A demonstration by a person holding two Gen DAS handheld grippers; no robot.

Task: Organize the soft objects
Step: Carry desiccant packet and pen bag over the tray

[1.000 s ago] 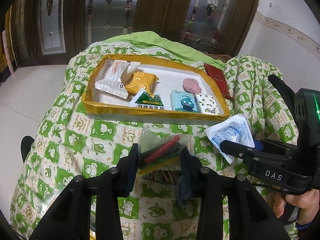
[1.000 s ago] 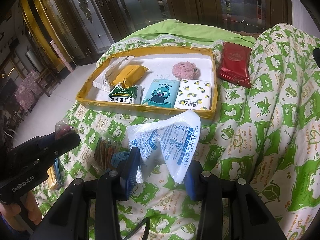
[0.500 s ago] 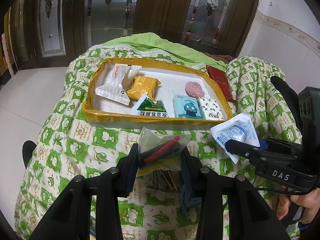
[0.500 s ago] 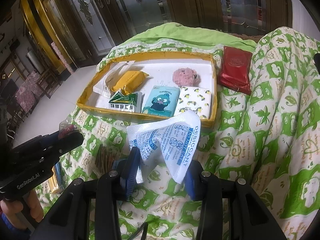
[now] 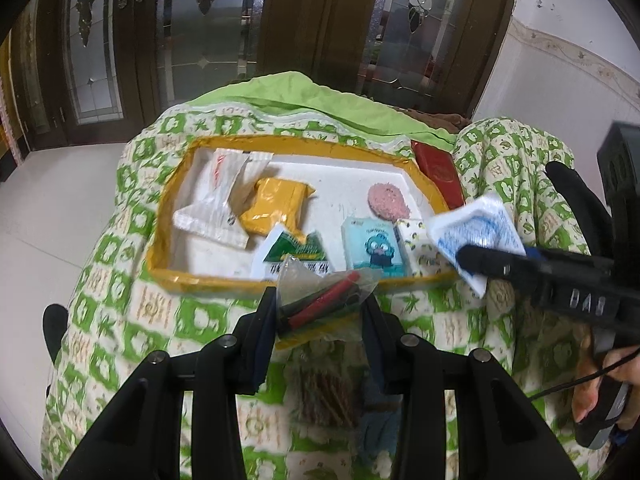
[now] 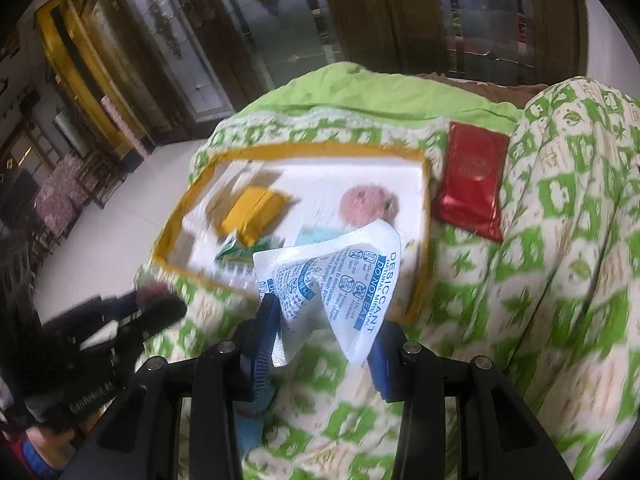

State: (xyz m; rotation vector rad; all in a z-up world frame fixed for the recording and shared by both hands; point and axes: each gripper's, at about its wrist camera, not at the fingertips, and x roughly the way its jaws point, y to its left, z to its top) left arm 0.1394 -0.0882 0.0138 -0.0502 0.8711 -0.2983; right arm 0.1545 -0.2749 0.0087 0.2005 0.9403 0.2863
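My left gripper (image 5: 320, 312) is shut on a clear plastic bag of red and black sticks (image 5: 324, 304), held just before the near rim of the yellow-edged tray (image 5: 160, 216). My right gripper (image 6: 324, 332) is shut on a white desiccant packet (image 6: 344, 276) with blue print, raised over the tray's near right corner (image 6: 420, 296). In the left wrist view the right gripper (image 5: 476, 260) and the packet (image 5: 480, 228) show at the right. Inside the tray lie a white packet (image 5: 216, 204), a yellow packet (image 5: 276, 208), a pink puff (image 5: 388, 200) and small tissue packs (image 5: 372, 248).
A red packet (image 6: 472, 180) lies on the green-patterned quilt (image 6: 560, 260) right of the tray. A bag of brown sticks (image 5: 324, 392) and a blue item (image 6: 252, 424) rest on the quilt beneath the grippers. Wooden glass doors stand behind, floor drops off at left.
Both grippers have moved forward toward the tray with their loads still held. The desiccant packet now hangs over the tray's near right corner; the plastic bag has reached the near rim.
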